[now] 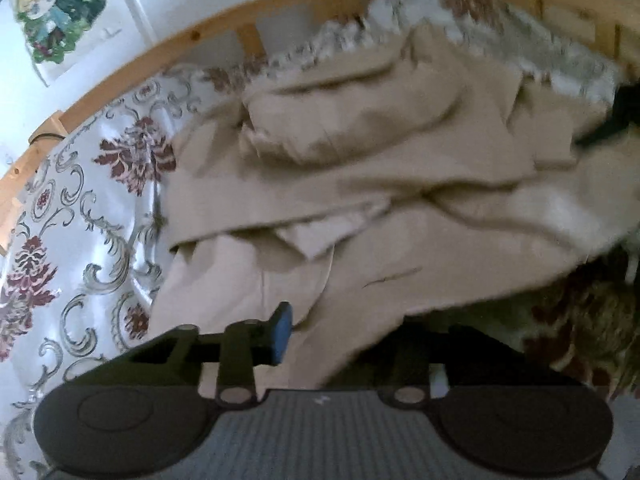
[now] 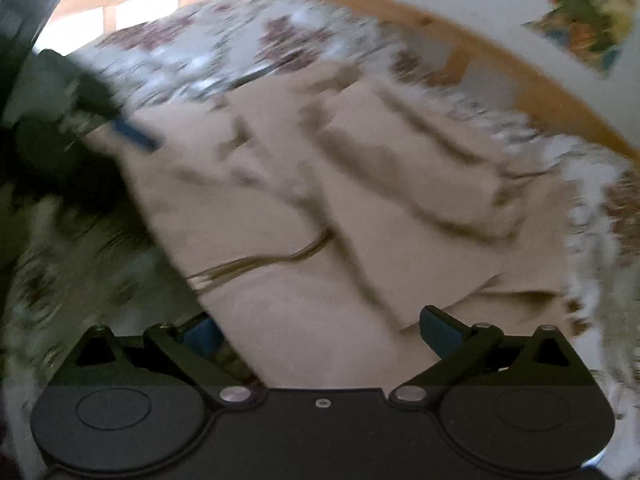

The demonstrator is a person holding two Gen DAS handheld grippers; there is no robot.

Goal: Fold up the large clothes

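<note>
A large beige fabric garment lies crumpled in thick folds on a bed covered with a white bedspread patterned in dark red flowers and grey scrolls, inside a light wooden bed frame. The left hand-held gripper pinches the garment's near edge, one blue pad showing. The right hand-held gripper stands spread, cloth lying between its blue pads.

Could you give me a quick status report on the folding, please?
Left gripper shut on garment edge. Right gripper open, garment between fingers. Garment crumpled on bedspread, not folded. Nothing in the way.
</note>
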